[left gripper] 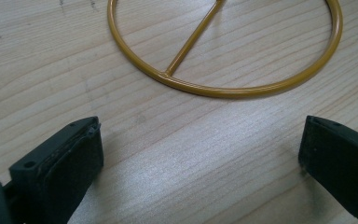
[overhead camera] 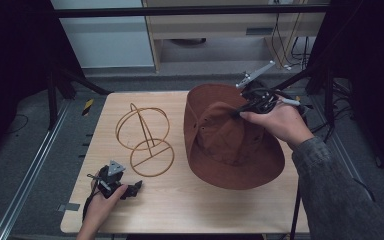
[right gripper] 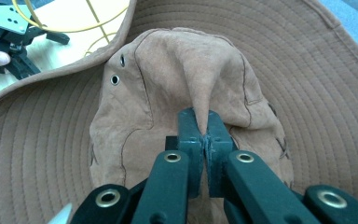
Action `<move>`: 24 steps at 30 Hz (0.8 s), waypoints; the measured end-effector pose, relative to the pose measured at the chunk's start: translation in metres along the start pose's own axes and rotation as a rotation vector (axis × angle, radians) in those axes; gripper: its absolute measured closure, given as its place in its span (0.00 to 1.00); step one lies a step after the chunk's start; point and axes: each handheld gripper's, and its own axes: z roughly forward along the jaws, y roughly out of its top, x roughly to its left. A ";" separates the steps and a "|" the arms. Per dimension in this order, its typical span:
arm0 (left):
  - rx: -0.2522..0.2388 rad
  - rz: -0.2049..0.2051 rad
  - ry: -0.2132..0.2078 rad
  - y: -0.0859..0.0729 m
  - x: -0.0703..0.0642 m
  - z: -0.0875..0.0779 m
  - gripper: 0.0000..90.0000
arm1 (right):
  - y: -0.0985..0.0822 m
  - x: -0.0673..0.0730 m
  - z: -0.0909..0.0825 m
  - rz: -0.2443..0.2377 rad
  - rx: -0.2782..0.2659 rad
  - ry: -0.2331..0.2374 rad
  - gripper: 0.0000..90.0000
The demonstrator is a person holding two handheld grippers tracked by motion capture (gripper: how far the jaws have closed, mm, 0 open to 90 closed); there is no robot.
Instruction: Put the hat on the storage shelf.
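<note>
Pinching the brown hat's [right gripper: 186, 79] crown, the right hand-held gripper [right gripper: 204, 128] is clenched at frame centre; the left hand-held gripper [left gripper: 200, 158] rests released at lower left on the surface [overhead camera: 190, 200].

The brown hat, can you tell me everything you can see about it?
The brown hat is soft, suede-like cloth with a wide floppy brim stitched in rings and small metal eyelets on the crown. It sits on the right of the wooden table, beside the gold wire stand, its far brim lifted. The right tongs are shut on a pinched fold of its crown.
</note>
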 end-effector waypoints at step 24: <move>0.000 -0.005 0.004 0.000 -0.001 0.000 0.00 | 0.010 0.007 0.000 -0.003 -0.045 -0.002 0.99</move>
